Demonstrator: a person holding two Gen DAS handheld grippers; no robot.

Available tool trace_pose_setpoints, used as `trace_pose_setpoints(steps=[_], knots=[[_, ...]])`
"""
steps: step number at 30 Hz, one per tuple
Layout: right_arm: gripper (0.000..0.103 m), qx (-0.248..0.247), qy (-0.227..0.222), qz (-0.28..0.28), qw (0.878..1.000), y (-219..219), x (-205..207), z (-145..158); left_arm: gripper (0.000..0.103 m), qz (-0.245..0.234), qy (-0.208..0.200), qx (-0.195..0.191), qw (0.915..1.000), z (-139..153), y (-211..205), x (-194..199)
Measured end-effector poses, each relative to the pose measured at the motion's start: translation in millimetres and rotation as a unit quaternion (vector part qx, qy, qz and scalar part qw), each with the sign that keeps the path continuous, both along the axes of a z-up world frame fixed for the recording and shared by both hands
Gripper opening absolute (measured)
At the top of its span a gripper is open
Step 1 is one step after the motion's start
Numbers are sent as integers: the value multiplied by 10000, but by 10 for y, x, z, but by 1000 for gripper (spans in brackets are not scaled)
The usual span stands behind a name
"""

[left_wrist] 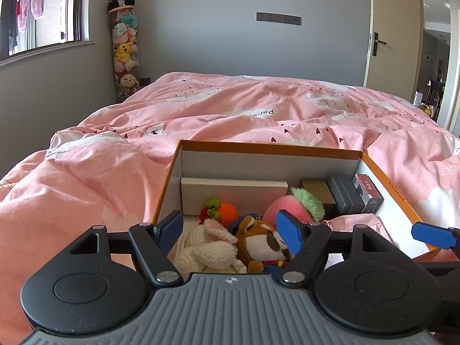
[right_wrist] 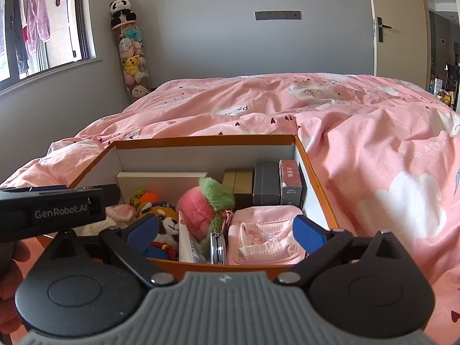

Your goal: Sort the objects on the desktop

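Observation:
An orange box with white inner walls (left_wrist: 267,147) (right_wrist: 201,139) lies on the bed. It holds a white knitted bunny (left_wrist: 207,253), a brown dog plush (left_wrist: 258,241) (right_wrist: 166,224), an orange knitted fruit (left_wrist: 228,211), a pink peach plush (left_wrist: 284,210) (right_wrist: 198,212), a pink pouch (right_wrist: 267,235) and small upright boxes (right_wrist: 267,184). My left gripper (left_wrist: 230,230) is open above the bunny and dog, touching neither. My right gripper (right_wrist: 227,233) is open over the box's near edge, in front of the pouch and a metal clip (right_wrist: 217,244). One of its blue fingers (left_wrist: 431,234) shows in the left wrist view.
A rumpled pink duvet (left_wrist: 230,109) surrounds the box. A flat white box (left_wrist: 233,195) leans on the box's back wall. The left gripper's black body (right_wrist: 57,210) and a hand (right_wrist: 11,258) sit at the right view's left edge. A tube of plush toys (left_wrist: 125,43) stands in the corner.

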State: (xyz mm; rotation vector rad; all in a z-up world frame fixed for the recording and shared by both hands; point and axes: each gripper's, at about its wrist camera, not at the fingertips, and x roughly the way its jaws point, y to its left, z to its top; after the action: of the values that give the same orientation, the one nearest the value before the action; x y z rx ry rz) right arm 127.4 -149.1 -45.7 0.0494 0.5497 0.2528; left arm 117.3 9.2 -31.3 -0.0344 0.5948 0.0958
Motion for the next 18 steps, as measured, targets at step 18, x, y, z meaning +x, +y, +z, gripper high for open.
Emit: trace_pose_setpoints(steps=[18], knots=[[101, -186, -18, -21, 9998, 72, 19, -186, 89, 254, 363, -216, 9988, -231, 27, 46]])
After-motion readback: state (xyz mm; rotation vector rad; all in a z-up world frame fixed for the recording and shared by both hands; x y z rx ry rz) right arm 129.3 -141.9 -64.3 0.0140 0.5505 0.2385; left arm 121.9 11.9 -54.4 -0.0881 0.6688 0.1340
